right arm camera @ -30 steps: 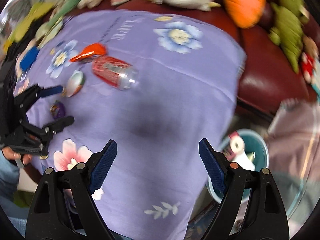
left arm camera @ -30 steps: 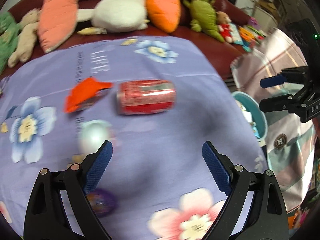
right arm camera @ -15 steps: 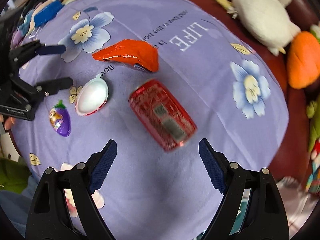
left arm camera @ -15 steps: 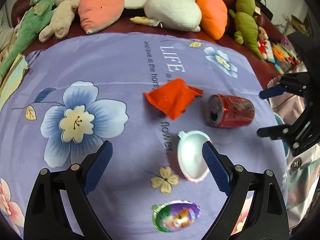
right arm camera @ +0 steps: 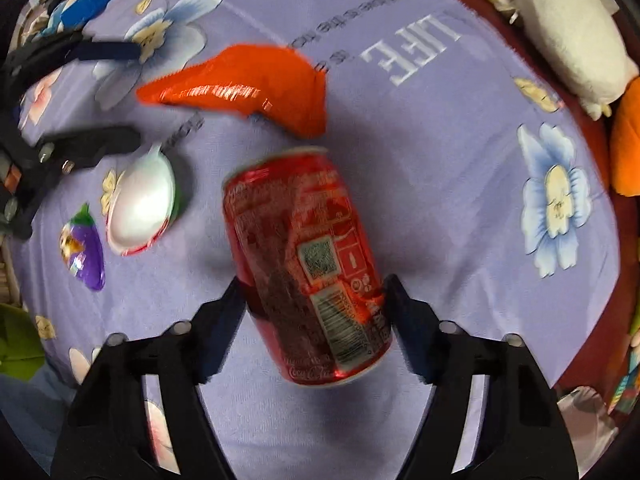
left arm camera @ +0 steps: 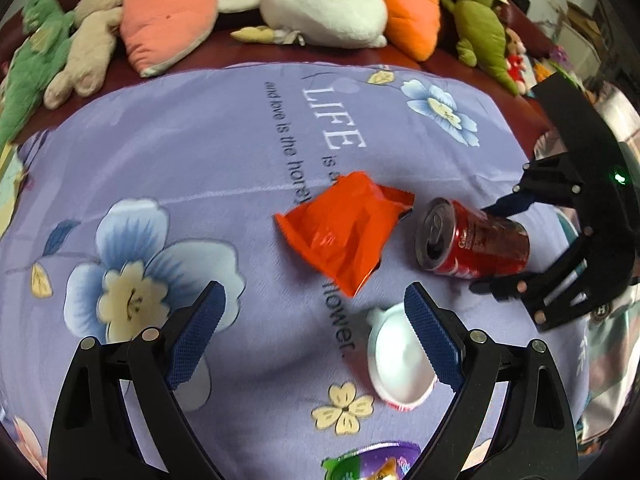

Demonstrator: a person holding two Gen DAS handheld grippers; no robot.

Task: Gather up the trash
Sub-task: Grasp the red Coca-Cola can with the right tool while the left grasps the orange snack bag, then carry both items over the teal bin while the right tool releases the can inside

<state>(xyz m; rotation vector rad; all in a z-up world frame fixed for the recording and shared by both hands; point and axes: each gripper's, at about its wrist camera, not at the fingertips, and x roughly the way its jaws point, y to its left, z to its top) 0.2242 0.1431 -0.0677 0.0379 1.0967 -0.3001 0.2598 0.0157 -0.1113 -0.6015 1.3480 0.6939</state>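
Two views, left wrist first.
Left wrist, surroundings: orange wrapper [left arm camera: 348, 232] lies crumpled just left of the red can [left arm camera: 472, 240]; white lid [left arm camera: 400, 356] sits near the right finger; a purple packet [left arm camera: 372, 464] shows at the bottom edge.
Left wrist, can and tongs: left gripper [left arm camera: 316, 340] hangs over bare cloth with jaws wide apart and nothing between them. The can lies on its side, open top toward the wrapper, well off to the right of these jaws, flanked by the right gripper [left arm camera: 504, 248].
Left wrist, setting: purple floral cloth [left arm camera: 200, 152] printed with "LIFE"; plush toys [left arm camera: 320, 8] line a dark red sofa [left arm camera: 224, 56] behind.
Right wrist, surroundings: wrapper [right arm camera: 248, 88] beyond the can [right arm camera: 304, 260]; lid [right arm camera: 140, 208] and purple packet [right arm camera: 84, 248] to the left; left gripper [right arm camera: 108, 96] at the left edge.
Right wrist, can and tongs: right gripper [right arm camera: 312, 300] points down with jaws closing; the can's lower body lies between them, both pads at its sides, firm contact not certain in the blur.
Right wrist, setting: same cloth [right arm camera: 460, 160], sofa edge [right arm camera: 592, 312] at right.
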